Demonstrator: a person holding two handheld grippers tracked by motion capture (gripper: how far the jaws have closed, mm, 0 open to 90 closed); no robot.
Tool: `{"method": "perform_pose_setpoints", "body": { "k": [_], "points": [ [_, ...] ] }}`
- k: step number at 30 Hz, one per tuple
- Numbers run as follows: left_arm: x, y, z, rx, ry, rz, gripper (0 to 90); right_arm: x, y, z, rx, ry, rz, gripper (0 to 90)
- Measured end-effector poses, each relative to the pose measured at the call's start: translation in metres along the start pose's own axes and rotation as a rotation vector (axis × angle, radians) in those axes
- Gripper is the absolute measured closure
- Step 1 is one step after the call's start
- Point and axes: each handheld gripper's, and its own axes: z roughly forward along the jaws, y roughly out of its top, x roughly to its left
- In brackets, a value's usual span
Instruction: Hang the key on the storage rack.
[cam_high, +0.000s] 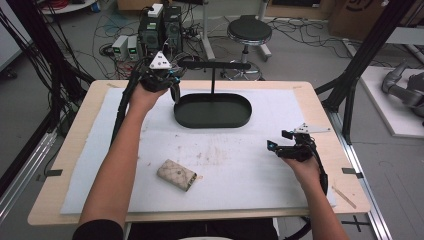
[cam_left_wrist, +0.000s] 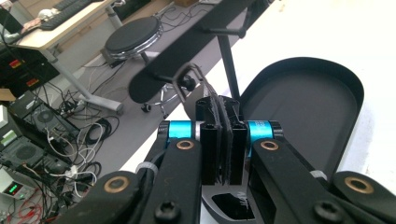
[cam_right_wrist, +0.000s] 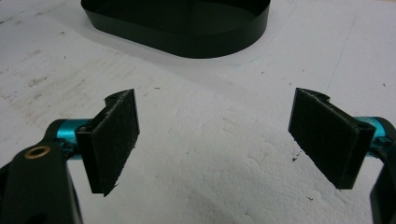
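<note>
Left gripper view shows a small dark ring (cam_left_wrist: 188, 77) pinched between the pressed-together pads of the left hand-held gripper (cam_left_wrist: 223, 140), beside the stand's crossbar (cam_left_wrist: 187, 46) above the black tray (cam_left_wrist: 308, 107). To hang it cleanly, I'd align the ring's opening with the bar's end before sliding. What dangles below the ring is hidden; the right hand-held gripper (cam_right_wrist: 215, 140) rests spread and empty over the counter (cam_right_wrist: 233, 186).

Black hand-held gripper (cam_left_wrist: 223, 140), cyan pins, brass rivets, grey three-cornered plate, black sleeve (cam_high: 98, 230)

floor: grey, cables (cam_high: 125, 22) everywhere | stool (cam_high: 249, 31) behind table (cam_high: 45, 200) | PC towers (cam_high: 161, 27) | black frame posts (cam_high: 372, 42)
</note>
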Motion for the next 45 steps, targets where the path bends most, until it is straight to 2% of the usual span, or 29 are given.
{"method": "perform_pose_setpoints", "body": {
  "k": [6,20,34,36,38,39,45],
  "points": [
    [-0.006,-0.001,0.01,0.01,-0.01,0.01,87.4,-0.001,0.0,0.0,-0.002,0.002,0.0,16.5],
    [-0.009,-0.001,0.025,0.025,-0.014,0.013,87.4,-0.001,0.0,0.0,0.004,0.004,0.006,16.5],
    [-0.006,-0.007,0.033,0.041,-0.016,-0.017,86.0,-0.001,0.0,-0.002,-0.003,0.004,0.011,16.5],
    [-0.003,-0.009,0.034,0.039,-0.031,-0.041,76.3,-0.002,-0.001,-0.002,-0.001,0.006,0.01,16.5],
    [-0.003,-0.009,0.033,0.041,-0.034,-0.046,73.6,-0.002,-0.001,-0.002,-0.001,0.006,0.007,16.5],
    [-0.002,-0.01,0.032,0.041,-0.043,-0.056,68.5,-0.002,-0.001,-0.002,0.003,0.004,0.006,16.5],
    [-0.001,-0.014,0.027,0.031,-0.067,-0.071,62.9,-0.001,-0.001,-0.001,0.006,0.004,0.006,16.5]
  ]
}}
